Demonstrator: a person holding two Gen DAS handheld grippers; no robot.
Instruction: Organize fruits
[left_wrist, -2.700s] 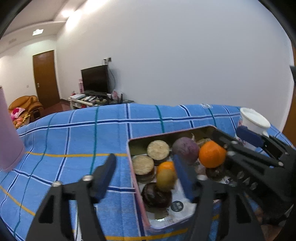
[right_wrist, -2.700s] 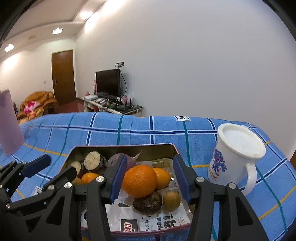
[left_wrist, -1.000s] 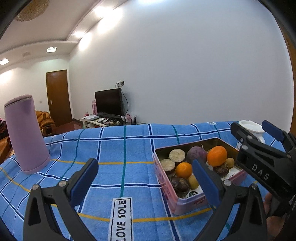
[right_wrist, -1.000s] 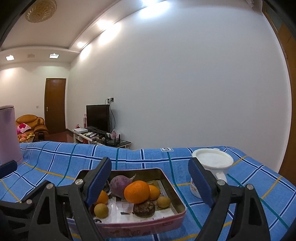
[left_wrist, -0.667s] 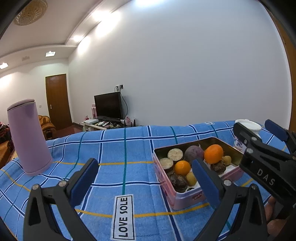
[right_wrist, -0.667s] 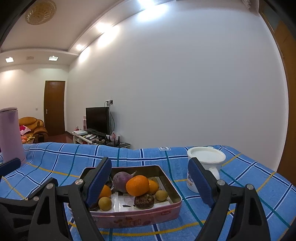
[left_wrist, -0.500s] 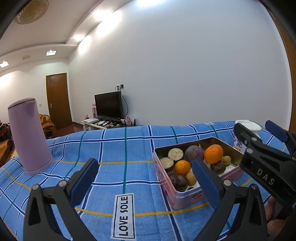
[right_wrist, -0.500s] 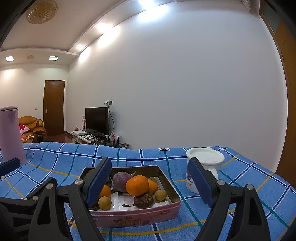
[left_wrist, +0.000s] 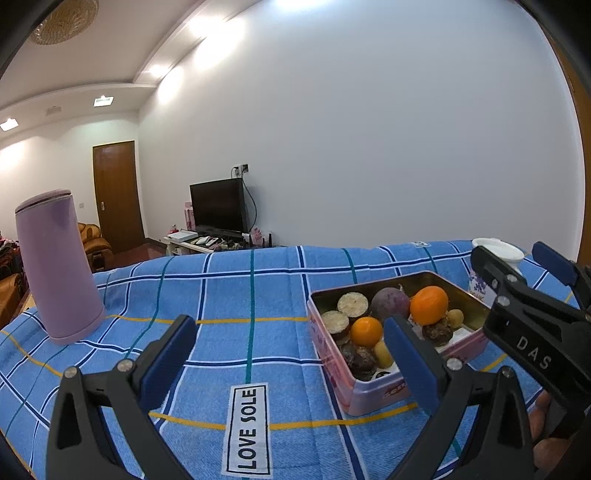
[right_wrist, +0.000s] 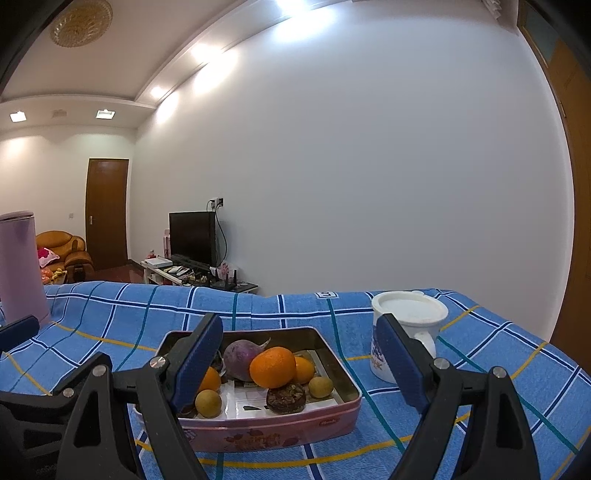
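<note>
Tin holds oranges and radish; mug right; your 2 grippers gape empty.

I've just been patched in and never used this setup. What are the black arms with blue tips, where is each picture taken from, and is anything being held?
There is no robot: a person holds a two-finger tool in each hand, with a camera on each looking along its fingers. One picture is from the left tool, the other from the right tool. The blue tips are the finger pads. Both tools stand open and hold nothing.

On the blue checked cloth sits a pink tin with fruit, including a large orange and a purple round one. A white mug stands right of the tin and a lilac flask far left. From the left view, the right tool shows at the right edge.
</note>
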